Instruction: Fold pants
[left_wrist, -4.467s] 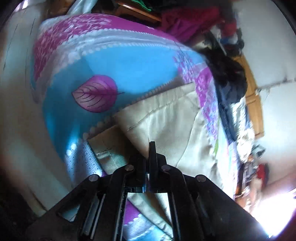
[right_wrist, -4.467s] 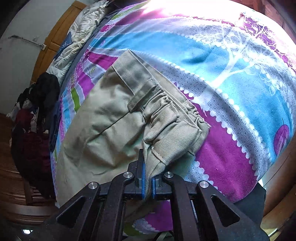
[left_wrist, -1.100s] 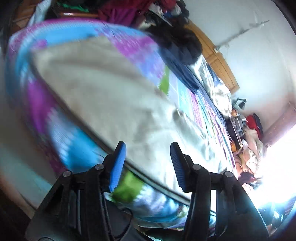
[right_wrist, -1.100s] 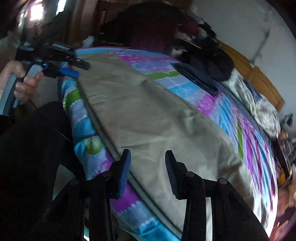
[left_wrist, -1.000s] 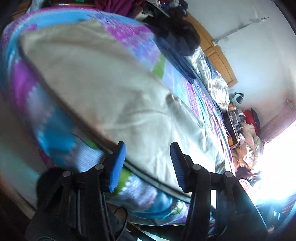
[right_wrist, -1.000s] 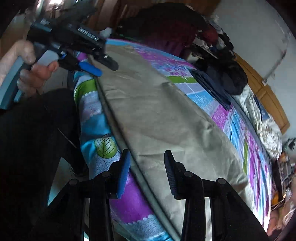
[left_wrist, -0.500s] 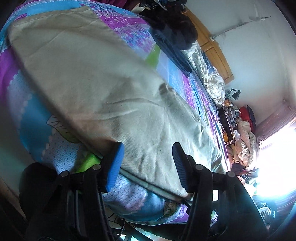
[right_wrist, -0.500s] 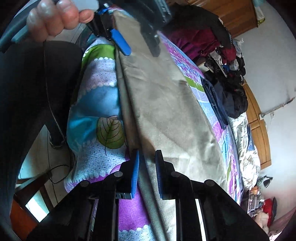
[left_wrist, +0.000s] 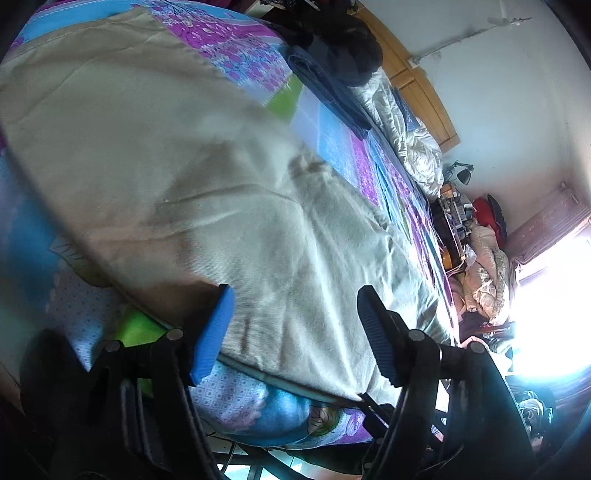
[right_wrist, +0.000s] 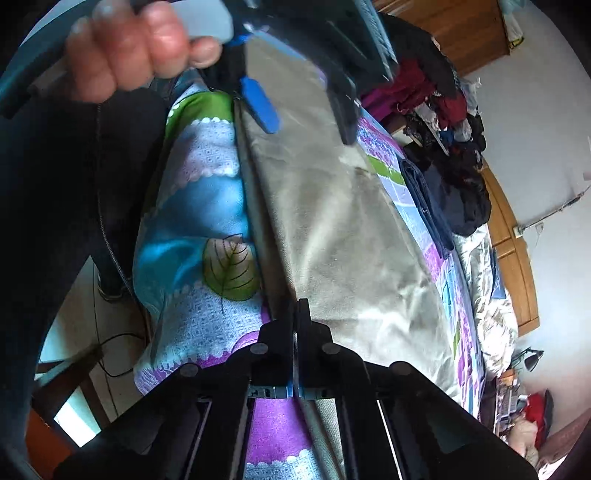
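Note:
The beige pants (left_wrist: 207, 192) lie spread flat along the near side of a bed with a bright patterned cover (left_wrist: 258, 406). My left gripper (left_wrist: 295, 325) is open, its blue pads astride the near long edge of the pants and not gripping. In the right wrist view the pants (right_wrist: 332, 229) run away from me. My right gripper (right_wrist: 295, 306) is shut on their near long edge. The left gripper (right_wrist: 308, 133) shows there too, open over the far part of that edge, held by a hand (right_wrist: 140, 48).
Folded dark blue cloth (right_wrist: 424, 195) and a heap of dark clothes (right_wrist: 458, 177) lie beyond the pants, with a white quilt (right_wrist: 487, 295) by the wooden headboard (right_wrist: 513, 251). A person's dark leg (right_wrist: 74, 184) stands at the bedside. Cluttered shelves (left_wrist: 454, 229) and a glaring window (left_wrist: 546, 295) lie further off.
My right gripper has gone from open to shut on the pants' near edge. The left gripper stays open and has moved in closer over the same edge.

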